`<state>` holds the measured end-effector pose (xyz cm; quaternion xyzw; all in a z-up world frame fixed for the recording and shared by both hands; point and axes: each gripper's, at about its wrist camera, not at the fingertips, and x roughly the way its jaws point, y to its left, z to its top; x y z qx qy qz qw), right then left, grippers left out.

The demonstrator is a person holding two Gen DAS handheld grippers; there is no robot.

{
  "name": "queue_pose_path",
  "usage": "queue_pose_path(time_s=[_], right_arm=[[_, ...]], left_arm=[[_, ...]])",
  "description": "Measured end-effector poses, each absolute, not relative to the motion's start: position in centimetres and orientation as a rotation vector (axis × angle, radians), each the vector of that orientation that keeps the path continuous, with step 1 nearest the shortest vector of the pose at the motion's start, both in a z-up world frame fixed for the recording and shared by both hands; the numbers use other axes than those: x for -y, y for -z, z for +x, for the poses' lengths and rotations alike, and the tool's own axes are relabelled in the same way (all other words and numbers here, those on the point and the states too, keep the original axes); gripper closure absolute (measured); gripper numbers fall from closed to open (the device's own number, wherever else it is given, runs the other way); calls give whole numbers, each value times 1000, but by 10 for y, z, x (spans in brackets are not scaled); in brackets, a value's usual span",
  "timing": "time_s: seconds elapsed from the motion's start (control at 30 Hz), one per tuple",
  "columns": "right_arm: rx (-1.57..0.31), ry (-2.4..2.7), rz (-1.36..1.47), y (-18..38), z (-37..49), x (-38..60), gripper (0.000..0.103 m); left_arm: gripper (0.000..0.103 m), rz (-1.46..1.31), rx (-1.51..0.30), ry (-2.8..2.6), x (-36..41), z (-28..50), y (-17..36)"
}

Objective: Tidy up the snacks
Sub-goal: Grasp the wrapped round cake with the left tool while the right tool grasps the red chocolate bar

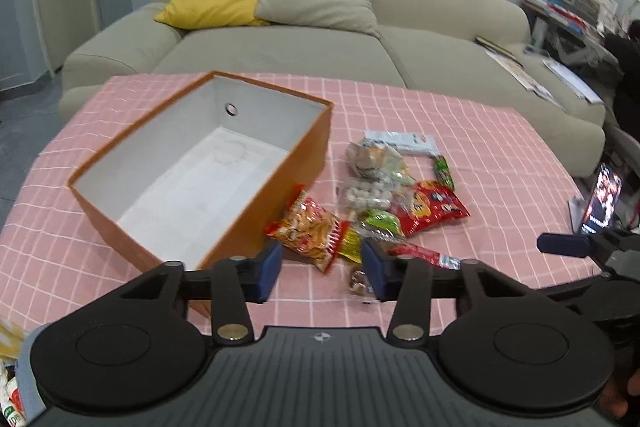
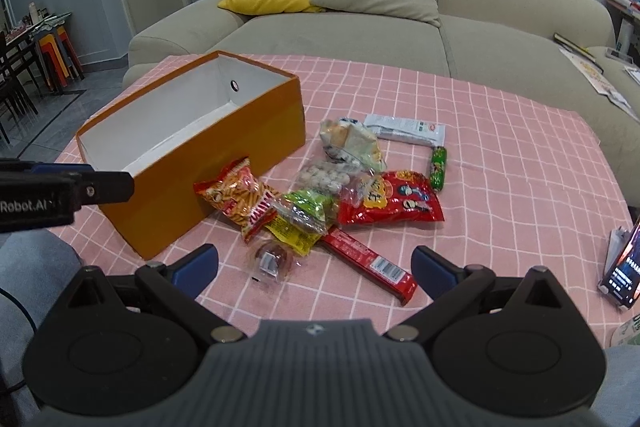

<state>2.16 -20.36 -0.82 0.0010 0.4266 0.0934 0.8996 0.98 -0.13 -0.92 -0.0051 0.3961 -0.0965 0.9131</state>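
"Robot.AI" lettering on left gripper

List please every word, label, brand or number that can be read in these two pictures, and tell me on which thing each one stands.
"Robot.AI": on the black body of the left gripper, at the left edge of the right wrist view; the end is cut off.
Print on the snack packets: too blurred to read.
Barcode on the red bar: digits too small.
Phone screen text: too small.
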Motion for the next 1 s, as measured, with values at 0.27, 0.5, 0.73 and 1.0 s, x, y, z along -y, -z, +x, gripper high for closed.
queue_pose_path(time_s=[0.27,0.5,0.73,1.0], right_arm=[[-925,-220,-20,46,36,219,33],[-952,-259,-107,77,51,225,45],[-957,-368,-214,104,84,228,45],[-1060,-452,-203,137,122,235,45]], left_arm=[[73,-21,-965,303,23,35,41],[55,-40,-1031,350,43,55,69],[50,-67,-1115,334,51,84,102],[41,-55,-1181,302,57,101,131]])
